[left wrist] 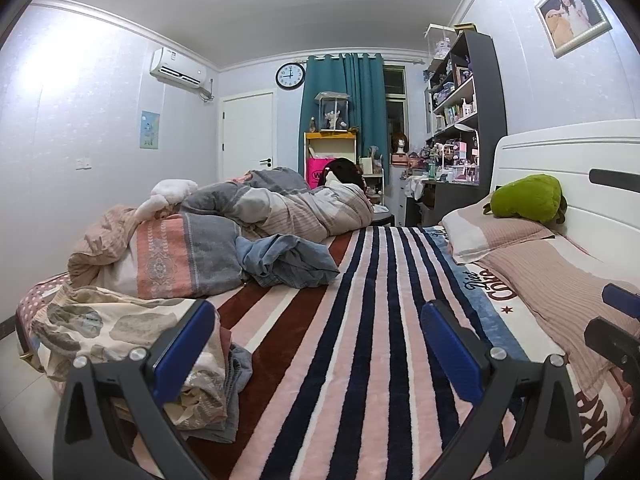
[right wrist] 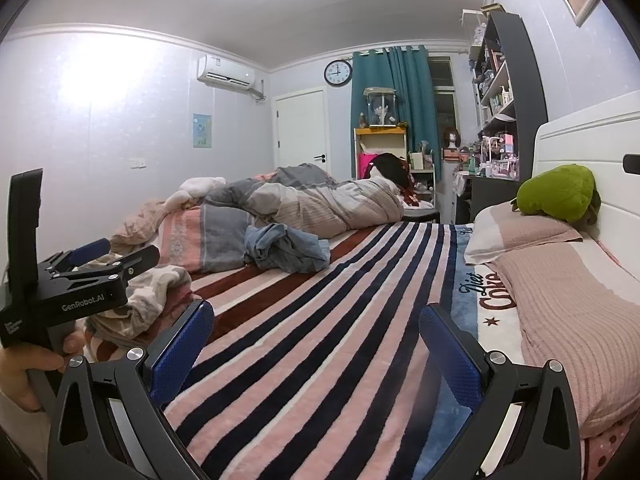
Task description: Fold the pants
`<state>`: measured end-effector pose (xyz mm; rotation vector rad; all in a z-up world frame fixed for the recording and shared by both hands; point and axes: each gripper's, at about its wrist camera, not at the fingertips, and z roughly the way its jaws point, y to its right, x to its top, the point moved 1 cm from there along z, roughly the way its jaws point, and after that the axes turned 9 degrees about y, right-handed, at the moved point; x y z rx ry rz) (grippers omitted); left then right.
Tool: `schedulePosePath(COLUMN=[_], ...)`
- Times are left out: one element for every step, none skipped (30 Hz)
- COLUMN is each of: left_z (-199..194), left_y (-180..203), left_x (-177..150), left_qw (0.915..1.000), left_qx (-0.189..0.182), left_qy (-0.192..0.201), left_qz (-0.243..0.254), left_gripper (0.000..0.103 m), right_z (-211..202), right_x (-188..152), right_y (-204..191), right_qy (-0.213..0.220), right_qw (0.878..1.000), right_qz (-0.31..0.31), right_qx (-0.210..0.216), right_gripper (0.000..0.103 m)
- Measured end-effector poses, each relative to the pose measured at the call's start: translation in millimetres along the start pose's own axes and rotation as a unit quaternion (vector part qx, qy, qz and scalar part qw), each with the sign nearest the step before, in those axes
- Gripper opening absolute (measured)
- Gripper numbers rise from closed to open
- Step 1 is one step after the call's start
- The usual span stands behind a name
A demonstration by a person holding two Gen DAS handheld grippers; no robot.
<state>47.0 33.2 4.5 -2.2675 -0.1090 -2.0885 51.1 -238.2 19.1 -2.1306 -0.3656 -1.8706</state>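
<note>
My left tongs (left wrist: 318, 350) and right tongs (right wrist: 316, 354) hover released, empty, above the bed (left wrist: 360, 320); pants (left wrist: 286, 262) lie crumpled well ahead beside the quilt (left wrist: 280, 208); I should reach for the waistband first

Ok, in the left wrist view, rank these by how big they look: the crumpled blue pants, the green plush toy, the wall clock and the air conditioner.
1. Crumpled blue pants
2. Green plush toy
3. Air conditioner
4. Wall clock

The last two hang farther back, so they may really be bigger than they look.
</note>
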Motion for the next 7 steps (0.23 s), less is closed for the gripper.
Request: schedulePosePath(left_z=[0.2,0.2,0.2,0.2,0.1,0.4,0.3], left_y=[-0.6,-0.7,-0.8,-1.2,-1.6,-2.5,-2.5], left_x=[0.0,0.0,-0.1,-0.5,-0.6,-0.5,-0.4], left_qw=[1.0000,1.0000,1.0000,1.0000,1.0000,1.0000,1.0000], left_qx=[0.001,0.000,-0.002,-0.003,-0.003,0.000,0.003], left_qy=[0.000,0.000,0.000,-0.001,-0.004,-0.004,-0.003], left_qz=[0.000,0.000,0.000,0.000,0.001,0.002,0.002], left_gripper=[0.102,0.102,0.102,0.102,0.102,0.102,0.102], right_z=[0.0,0.1,0.1,0.2,0.2,0.8,1.5], right_x=[0.0,0.0,0.0,0.1,0.2,0.2,0.4], right_y=[-0.1,-0.4,-0.5,-0.5,-0.4,-0.8,-1.2], right_qy=[0.000,0.000,0.000,0.000,0.000,0.000,-0.001], right_qw=[1.000,1.000,1.000,1.000,1.000,1.000,1.000], right_qz=[0.000,0.000,0.000,0.001,0.001,0.002,0.003], right_qx=[0.000,0.000,0.000,0.000,0.000,0.000,0.001], right_gripper=[0.102,0.102,0.102,0.102,0.102,0.102,0.102])
